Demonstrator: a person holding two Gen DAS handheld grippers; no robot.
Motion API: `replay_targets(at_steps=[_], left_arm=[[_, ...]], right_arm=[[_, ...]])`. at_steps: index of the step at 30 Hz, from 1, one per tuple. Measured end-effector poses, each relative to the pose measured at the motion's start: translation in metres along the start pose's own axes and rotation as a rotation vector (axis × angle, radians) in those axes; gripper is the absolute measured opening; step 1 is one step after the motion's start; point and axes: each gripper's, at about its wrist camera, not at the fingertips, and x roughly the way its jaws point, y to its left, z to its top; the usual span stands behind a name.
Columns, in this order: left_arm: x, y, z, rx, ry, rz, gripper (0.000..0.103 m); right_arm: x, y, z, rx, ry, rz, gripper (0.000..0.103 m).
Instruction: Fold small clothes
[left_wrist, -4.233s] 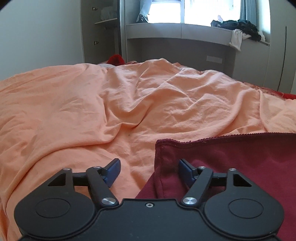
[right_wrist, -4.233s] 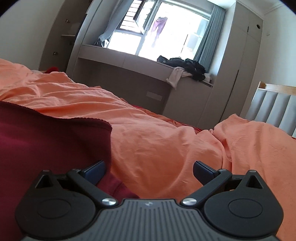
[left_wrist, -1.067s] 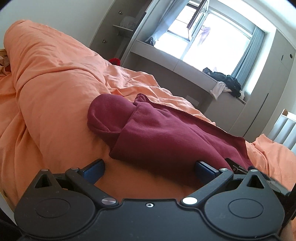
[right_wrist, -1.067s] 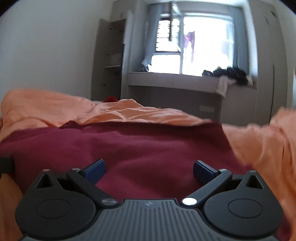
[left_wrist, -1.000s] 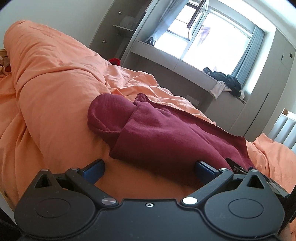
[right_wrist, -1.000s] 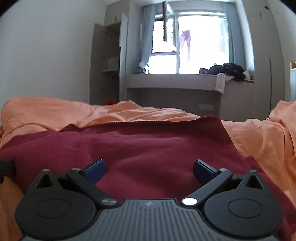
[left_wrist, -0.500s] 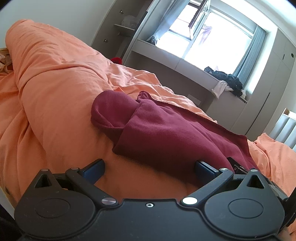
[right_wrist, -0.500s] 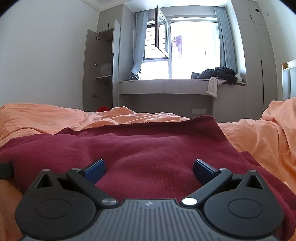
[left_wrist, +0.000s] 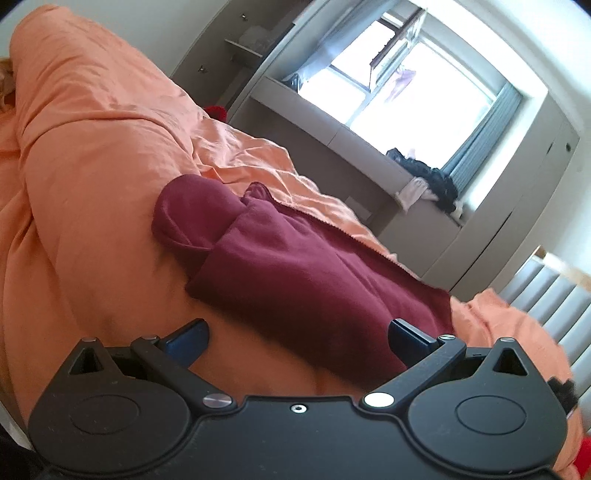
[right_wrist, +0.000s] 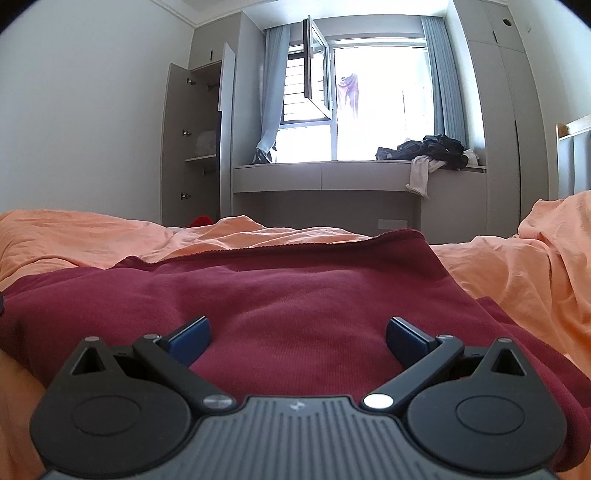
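A dark red garment (left_wrist: 295, 273) lies folded on the orange duvet (left_wrist: 92, 177), with a rounded bunched part at its far left end. My left gripper (left_wrist: 297, 338) is open and empty, just short of the garment's near edge. In the right wrist view the same red garment (right_wrist: 295, 295) spreads flat ahead. My right gripper (right_wrist: 297, 338) is open and empty, low over the garment's near part.
A grey window bench (right_wrist: 325, 177) with a pile of dark clothes (right_wrist: 424, 147) runs along the far wall. An open wardrobe (right_wrist: 199, 147) stands at the left. A grey padded headboard (left_wrist: 546, 291) is at the right. A small red item (right_wrist: 201, 220) lies beyond the duvet.
Both grippers were at the garment's corners earlier and have pulled back and opened wider. In the last second the left view tilted and the right gripper's view steadied over the garment.
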Motion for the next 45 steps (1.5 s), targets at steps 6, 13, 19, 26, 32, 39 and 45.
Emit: replay_targets(at_steps=[6, 13, 19, 26, 32, 39, 45], left_arm=[[0.022, -0.009, 0.027, -0.001, -0.005, 0.043, 0.103], [0.053, -0.001, 0.048, 0.002, 0.043, 0.072, 0.103], [0.051, -0.002, 0.031, 0.091, -0.005, 0.064, 0.103], [0.054, -0.001, 0.031, 0.097, -0.009, 0.067, 0.103], [0.055, 0.001, 0.032, 0.103, -0.011, 0.068, 0.103], [0.053, 0.0, 0.03, 0.108, -0.013, 0.068, 0.103], [0.053, 0.0, 0.03, 0.109, -0.014, 0.068, 0.103]], right_arm=[[0.001, -0.001, 0.001, -0.001, 0.003, -0.002, 0.102], [-0.001, 0.002, -0.002, 0.003, -0.008, -0.022, 0.102], [-0.002, 0.003, -0.004, 0.0, -0.015, -0.028, 0.102], [-0.001, 0.004, -0.005, -0.004, -0.02, -0.029, 0.102], [-0.001, 0.003, -0.005, -0.002, -0.023, -0.028, 0.102], [-0.001, 0.003, -0.005, 0.0, -0.027, -0.029, 0.102], [-0.001, 0.003, -0.006, 0.001, -0.029, -0.029, 0.102]])
